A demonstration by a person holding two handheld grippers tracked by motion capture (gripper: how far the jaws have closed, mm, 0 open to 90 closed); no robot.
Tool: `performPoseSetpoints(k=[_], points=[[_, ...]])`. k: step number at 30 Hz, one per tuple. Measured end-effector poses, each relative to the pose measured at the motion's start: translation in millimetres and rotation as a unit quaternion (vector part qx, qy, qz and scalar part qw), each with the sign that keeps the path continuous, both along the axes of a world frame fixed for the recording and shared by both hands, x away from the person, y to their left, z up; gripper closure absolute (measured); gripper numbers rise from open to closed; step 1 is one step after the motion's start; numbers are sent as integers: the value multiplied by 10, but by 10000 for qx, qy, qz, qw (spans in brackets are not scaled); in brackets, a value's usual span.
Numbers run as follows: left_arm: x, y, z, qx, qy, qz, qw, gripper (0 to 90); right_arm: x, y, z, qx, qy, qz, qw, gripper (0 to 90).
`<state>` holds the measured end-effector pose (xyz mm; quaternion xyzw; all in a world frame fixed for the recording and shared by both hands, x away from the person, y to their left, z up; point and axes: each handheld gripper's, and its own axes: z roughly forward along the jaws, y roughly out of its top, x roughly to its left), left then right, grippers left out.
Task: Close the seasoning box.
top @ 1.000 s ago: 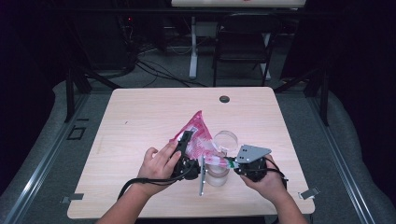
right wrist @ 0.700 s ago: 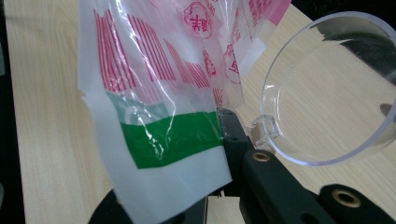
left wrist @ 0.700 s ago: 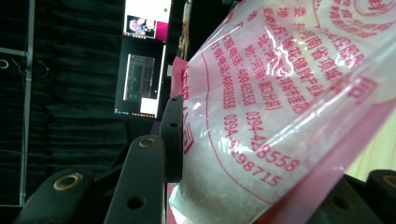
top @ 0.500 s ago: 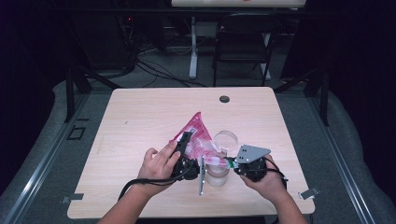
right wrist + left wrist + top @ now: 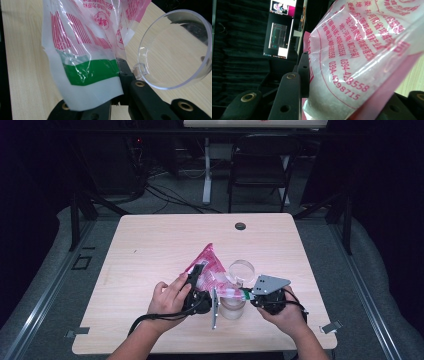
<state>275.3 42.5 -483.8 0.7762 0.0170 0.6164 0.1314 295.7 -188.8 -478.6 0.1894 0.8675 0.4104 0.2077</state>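
A person sat at the 6 o'clock edge of the table [image 5: 150,245] with a gripper in each hand. The left gripper [image 5: 199,279] pointed toward 12 o'clock and held the bag [image 5: 207,262], a pink-and-clear plastic pouch with red print. In the left gripper view the bag [image 5: 362,57] sat between the two black jaws, which pressed its sides at a middling width; pale grainy contents showed low inside it.

The right gripper [image 5: 246,293] pointed toward 9 o'clock, its jaws fully closed on the bag's lower edge. In the right gripper view the bag [image 5: 82,50] rose from the pinched jaws, a green band across its white bottom strip.

The bag lay near the table's centre, a little toward 6 o'clock, tilted with one corner up toward 12 o'clock, stretched between the two grippers.

A clear cup [image 5: 242,270] stood just at 3 o'clock of the bag and at 12 o'clock of the right gripper. In the right gripper view the cup [image 5: 175,50] sat at about 2 o'clock of the jaws, its rim close to the bag; whether they touched could not be told.

A small dark disc [image 5: 240,226] lay near the table's 12 o'clock edge.
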Motion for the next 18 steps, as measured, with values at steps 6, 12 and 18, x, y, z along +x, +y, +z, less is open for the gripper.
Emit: performPoseSetpoints(k=[6,12,18], points=[[0,22,-30,-72,106,53,9999,660,-4,8,4,37,-20,24,10000,900],[6,50,-66,-215,246,92,9994,662,-17,17,22,36,-65,31,10000,900],[2,71,-101,-371,468,179,9981,664,-27,32,27,27,-85,40,10000,900]])
